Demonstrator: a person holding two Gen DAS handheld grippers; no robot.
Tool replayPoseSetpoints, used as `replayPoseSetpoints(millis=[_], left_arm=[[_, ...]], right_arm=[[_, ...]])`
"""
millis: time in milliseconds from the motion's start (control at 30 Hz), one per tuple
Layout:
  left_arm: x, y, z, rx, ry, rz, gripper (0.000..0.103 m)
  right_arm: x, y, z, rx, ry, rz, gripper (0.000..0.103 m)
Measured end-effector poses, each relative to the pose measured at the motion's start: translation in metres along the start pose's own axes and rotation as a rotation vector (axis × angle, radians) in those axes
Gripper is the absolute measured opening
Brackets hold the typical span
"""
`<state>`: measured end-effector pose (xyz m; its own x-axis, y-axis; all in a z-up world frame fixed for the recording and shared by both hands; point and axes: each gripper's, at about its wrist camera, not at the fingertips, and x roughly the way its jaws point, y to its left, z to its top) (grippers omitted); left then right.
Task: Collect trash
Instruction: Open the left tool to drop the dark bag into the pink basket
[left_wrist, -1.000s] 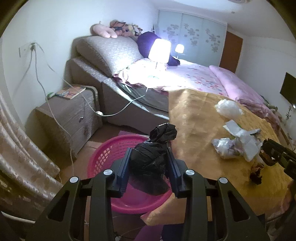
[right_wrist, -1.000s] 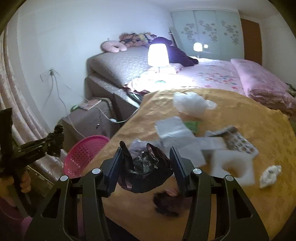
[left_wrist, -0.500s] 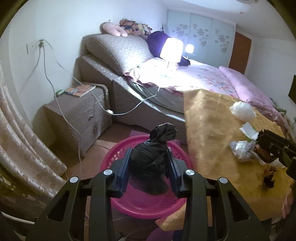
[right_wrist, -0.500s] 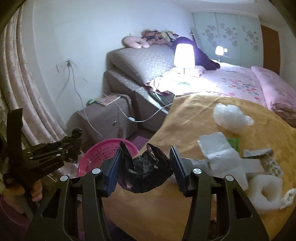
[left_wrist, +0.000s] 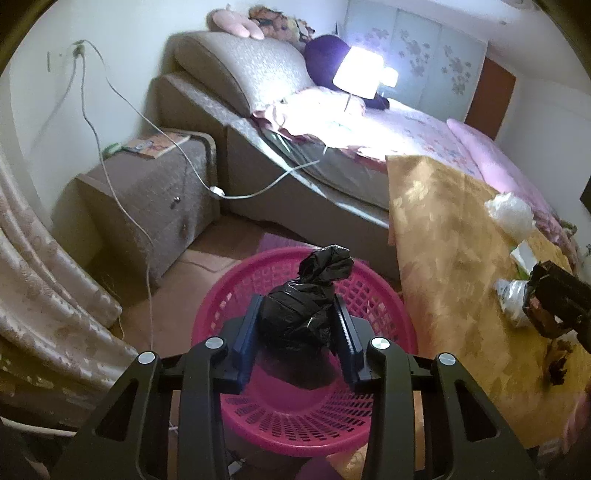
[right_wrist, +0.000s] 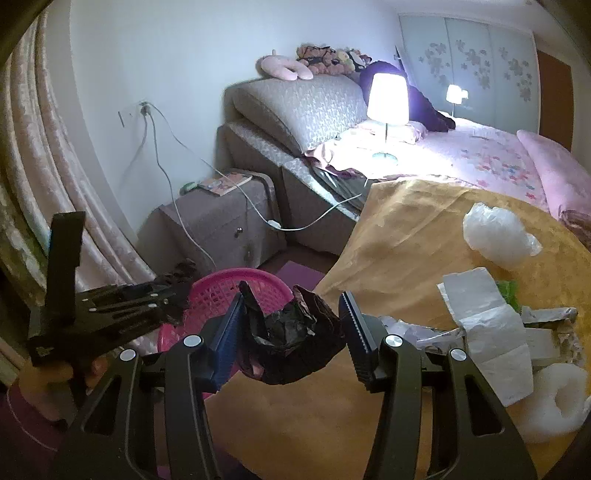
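Trash pickup, bedroom edition. Left gripper hangs right over the pink basket on the floor by the table's left edge, with a knotted black bag between its jaws; the jaws are opening, though the pads look like they're touching the bag. Right gripper is clamped on a crumpled dark wrapper, sitting over the left edge of the gold-clothed table, basket just beyond. Further along the table's right side lie a clear plastic bag, white paper scraps and a foam ring.
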<state>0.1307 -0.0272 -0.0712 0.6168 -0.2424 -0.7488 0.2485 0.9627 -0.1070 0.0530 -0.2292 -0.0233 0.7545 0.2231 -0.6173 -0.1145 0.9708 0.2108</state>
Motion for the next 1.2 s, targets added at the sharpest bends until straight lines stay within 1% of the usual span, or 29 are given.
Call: replayPoseSetpoints(millis=[67, 167, 267, 433, 633, 833, 867, 933, 967, 1000, 1200], left_arm=[[0.005, 0.000, -0.001, 0.002, 0.009, 0.003, 0.048], [0.005, 0.002, -0.002, 0.001, 0.007, 0.015, 0.060], [0.002, 0.004, -0.002, -0.002, -0.002, 0.027, 0.064], [-0.006, 0.007, -0.002, -0.006, -0.025, 0.064, 0.065], [-0.023, 0.011, 0.000, 0.013, -0.083, 0.148, 0.065], [-0.028, 0.016, 0.002, -0.003, -0.089, 0.164, 0.065], [-0.028, 0.016, 0.002, -0.003, -0.090, 0.165, 0.065], [-0.028, 0.016, 0.003, -0.001, -0.091, 0.165, 0.065], [-0.028, 0.016, 0.002, -0.001, -0.092, 0.165, 0.065], [-0.029, 0.016, 0.003, 0.000, -0.092, 0.165, 0.065], [-0.030, 0.016, 0.003, 0.006, -0.092, 0.165, 0.065]], right_arm=[[0.003, 0.000, -0.001, 0.001, 0.009, 0.002, 0.050], [0.009, 0.000, -0.001, 0.005, 0.021, 0.010, 0.050], [0.015, 0.003, -0.001, 0.001, 0.032, 0.014, 0.050], [0.023, 0.010, 0.000, -0.020, 0.040, 0.026, 0.050], [0.040, 0.020, 0.006, -0.042, 0.050, 0.064, 0.050], [0.061, 0.031, 0.011, -0.024, 0.103, 0.142, 0.051], [0.063, 0.031, 0.011, -0.019, 0.110, 0.154, 0.053], [0.065, 0.032, 0.012, -0.001, 0.118, 0.179, 0.060], [0.065, 0.033, 0.012, 0.005, 0.116, 0.180, 0.066], [0.064, 0.032, 0.012, 0.010, 0.111, 0.178, 0.070], [0.057, 0.025, 0.013, 0.026, 0.099, 0.162, 0.072]])
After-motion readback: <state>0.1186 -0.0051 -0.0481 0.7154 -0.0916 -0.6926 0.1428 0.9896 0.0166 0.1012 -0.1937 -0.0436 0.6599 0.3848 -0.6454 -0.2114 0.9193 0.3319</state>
